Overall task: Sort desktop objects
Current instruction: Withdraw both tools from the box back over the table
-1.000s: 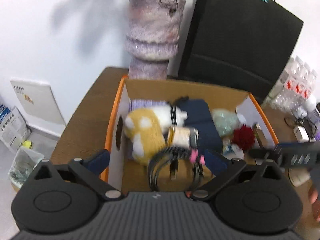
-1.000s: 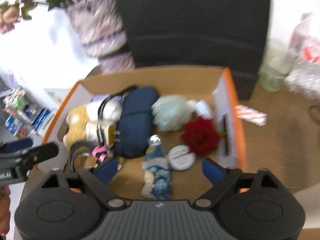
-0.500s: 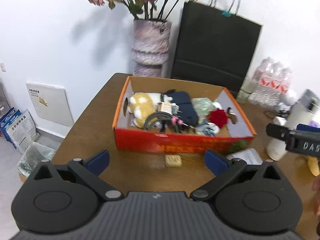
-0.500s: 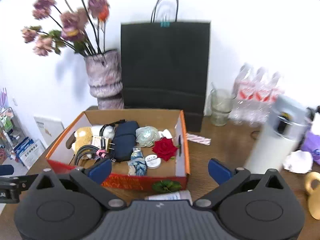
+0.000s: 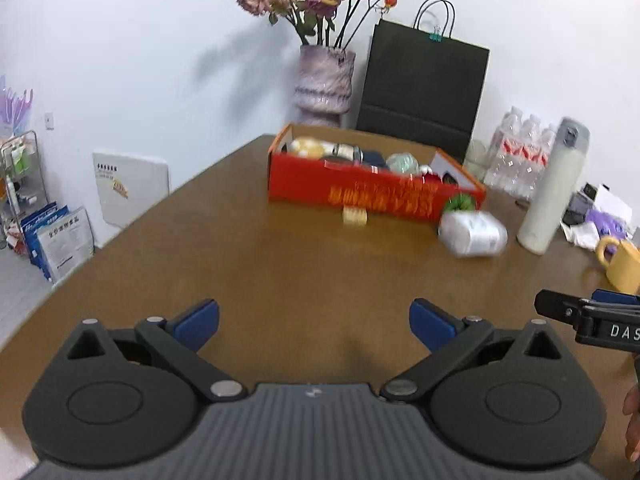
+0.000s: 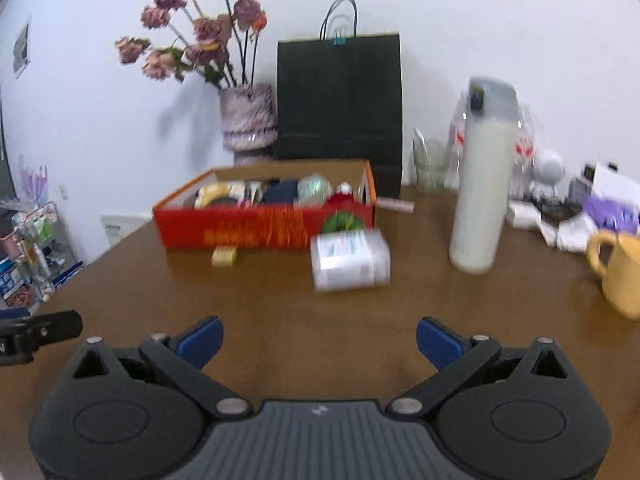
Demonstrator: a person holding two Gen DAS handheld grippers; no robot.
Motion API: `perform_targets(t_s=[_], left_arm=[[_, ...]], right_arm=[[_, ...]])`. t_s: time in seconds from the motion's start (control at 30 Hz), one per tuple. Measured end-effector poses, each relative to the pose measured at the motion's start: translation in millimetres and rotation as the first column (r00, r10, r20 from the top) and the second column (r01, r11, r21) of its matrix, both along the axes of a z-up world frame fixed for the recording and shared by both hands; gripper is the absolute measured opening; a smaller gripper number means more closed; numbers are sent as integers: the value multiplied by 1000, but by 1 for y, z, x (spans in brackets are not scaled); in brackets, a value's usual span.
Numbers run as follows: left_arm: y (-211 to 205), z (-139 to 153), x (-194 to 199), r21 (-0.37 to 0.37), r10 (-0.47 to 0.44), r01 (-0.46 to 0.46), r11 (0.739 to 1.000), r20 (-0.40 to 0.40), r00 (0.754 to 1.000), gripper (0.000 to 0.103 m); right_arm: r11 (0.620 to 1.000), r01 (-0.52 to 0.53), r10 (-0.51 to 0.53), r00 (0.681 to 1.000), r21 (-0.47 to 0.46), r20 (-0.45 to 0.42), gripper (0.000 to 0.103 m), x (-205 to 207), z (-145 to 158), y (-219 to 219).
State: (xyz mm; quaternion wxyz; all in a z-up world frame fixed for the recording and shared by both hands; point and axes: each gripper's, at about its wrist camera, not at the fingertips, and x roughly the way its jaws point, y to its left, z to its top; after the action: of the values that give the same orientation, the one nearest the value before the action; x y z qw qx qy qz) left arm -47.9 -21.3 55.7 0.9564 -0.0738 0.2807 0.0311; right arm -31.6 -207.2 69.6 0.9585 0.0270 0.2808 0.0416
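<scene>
Red box (image 6: 264, 232) holds most items; a white bottle (image 6: 350, 260), a yellow block (image 6: 224, 257) and what may be a green object (image 6: 340, 222) lie outside. Left gripper (image 5: 314, 322) and right gripper (image 6: 318, 340) spread wide, empty.

1. The brown wooden desk (image 5: 280, 264) carries everything.
2. A red cardboard box (image 6: 256, 228) stands toward its far side.
3. A small yellow block (image 6: 225, 257) lies just before the box.
4. A white plastic jar (image 6: 351, 260) lies on its side near the box's right corner.
5. A white flask (image 6: 478, 196) stands upright to the right.
6. A yellow mug (image 6: 618, 272) sits at the right edge.
7. A vase (image 6: 249, 122) and a black paper bag (image 6: 340, 96) stand behind the box.
</scene>
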Motion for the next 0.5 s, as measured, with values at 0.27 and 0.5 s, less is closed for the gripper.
perform_targets(t_s=[0.27, 0.5], left_arm=[[-6, -30, -24, 92, -29, 32, 995, -26, 999, 103], [-6, -37, -18, 84, -31, 35, 996, -48, 998, 103]], right_arm=[[999, -51, 51, 997, 9, -61, 103, -44, -38, 7], [999, -50, 49, 996, -9, -71, 103, -48, -44, 10]])
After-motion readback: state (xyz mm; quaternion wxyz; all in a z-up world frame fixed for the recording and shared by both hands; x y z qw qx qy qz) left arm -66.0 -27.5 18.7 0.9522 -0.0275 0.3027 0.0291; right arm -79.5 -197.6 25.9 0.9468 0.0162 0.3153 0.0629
